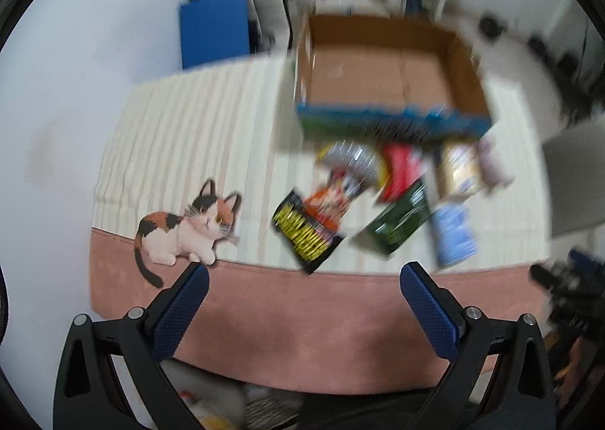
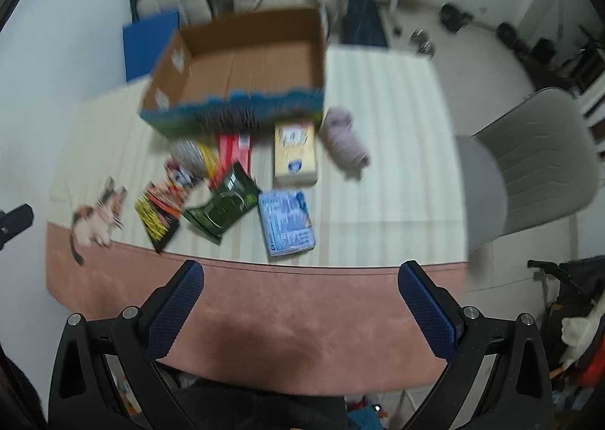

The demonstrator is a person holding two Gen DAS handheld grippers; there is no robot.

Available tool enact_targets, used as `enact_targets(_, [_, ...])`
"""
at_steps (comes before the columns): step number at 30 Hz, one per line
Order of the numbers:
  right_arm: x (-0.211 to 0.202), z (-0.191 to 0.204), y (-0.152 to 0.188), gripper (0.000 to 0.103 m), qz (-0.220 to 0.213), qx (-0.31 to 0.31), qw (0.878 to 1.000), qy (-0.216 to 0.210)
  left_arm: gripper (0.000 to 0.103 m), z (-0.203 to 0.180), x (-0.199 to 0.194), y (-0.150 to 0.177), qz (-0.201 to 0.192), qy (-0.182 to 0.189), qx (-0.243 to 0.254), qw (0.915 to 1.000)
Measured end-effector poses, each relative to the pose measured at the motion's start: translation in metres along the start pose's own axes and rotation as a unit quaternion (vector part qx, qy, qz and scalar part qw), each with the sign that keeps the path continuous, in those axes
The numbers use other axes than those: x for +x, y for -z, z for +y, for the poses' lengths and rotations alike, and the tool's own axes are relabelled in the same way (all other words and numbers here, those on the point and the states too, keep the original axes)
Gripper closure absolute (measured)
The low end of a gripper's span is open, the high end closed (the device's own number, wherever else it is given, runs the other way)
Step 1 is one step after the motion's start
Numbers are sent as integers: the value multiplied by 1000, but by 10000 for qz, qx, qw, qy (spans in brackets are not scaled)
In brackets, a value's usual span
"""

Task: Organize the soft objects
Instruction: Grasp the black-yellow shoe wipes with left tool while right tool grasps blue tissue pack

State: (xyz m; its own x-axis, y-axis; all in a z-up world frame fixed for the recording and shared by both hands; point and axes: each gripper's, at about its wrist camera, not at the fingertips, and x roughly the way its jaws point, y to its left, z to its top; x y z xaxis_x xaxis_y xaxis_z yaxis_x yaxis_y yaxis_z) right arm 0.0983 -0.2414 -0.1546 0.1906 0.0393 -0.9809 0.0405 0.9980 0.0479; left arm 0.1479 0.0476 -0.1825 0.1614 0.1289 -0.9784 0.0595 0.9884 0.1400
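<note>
I held both grippers, left [image 1: 302, 273] and right [image 2: 300, 271], wide open and empty over the counter's [image 2: 302, 316] near edge, packets [image 2: 223, 205] and yarn [image 2: 346, 142] lying just before the empty box [image 2: 242, 67], likely staged for loading.

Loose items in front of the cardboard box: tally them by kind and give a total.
Flat packets or pouches: 6 (black-yellow, orange, silver-yellow, red, green, light blue)
Beige carton: 1
Pinkish fabric roll: 1
Total: 8
</note>
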Motion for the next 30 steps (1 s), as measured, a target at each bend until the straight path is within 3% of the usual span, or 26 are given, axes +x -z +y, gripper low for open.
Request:
enact_targets(4, [83, 0, -20, 0, 505, 53, 9987, -15, 1, 15, 83, -13, 937, 355, -539, 9935])
enact_targets(7, [127, 1, -28, 1, 749, 172, 9970, -44, 6, 33, 137, -14, 1412, 742, -1302, 9786])
enact_targets(9, [151, 6, -31, 4, 885, 195, 9959, 19, 15, 43, 167, -15, 1659, 1030, -1746, 9651])
enact_targets(12, [182, 10, -33, 11, 1127, 292, 9932, 58, 17, 52, 208, -17, 1916, 1269, -2166, 9488])
enact_targets(15, [207, 17, -32, 17, 1333, 382, 9903, 118, 17, 54, 237, -21, 2068, 1334, -2255, 9426])
enact_targets(21, [242, 28, -27, 19, 1494, 633, 9867, 89, 17, 41, 262, -23, 2153, 1205, -1889, 9505])
enact_targets(23, [253, 30, -24, 31, 1556, 670, 9854, 136, 17, 43, 263, -22, 2148, 1195, -1810, 9523])
enact_targets(27, [263, 30, -15, 33, 1666, 702, 9834, 135, 17, 57, 258, -13, 2075, 776, -1448, 9644])
enact_targets(30, [266, 32, -11, 32, 1664, 648, 9839, 54, 17, 63, 247, -11, 1999, 922, -1474, 9643])
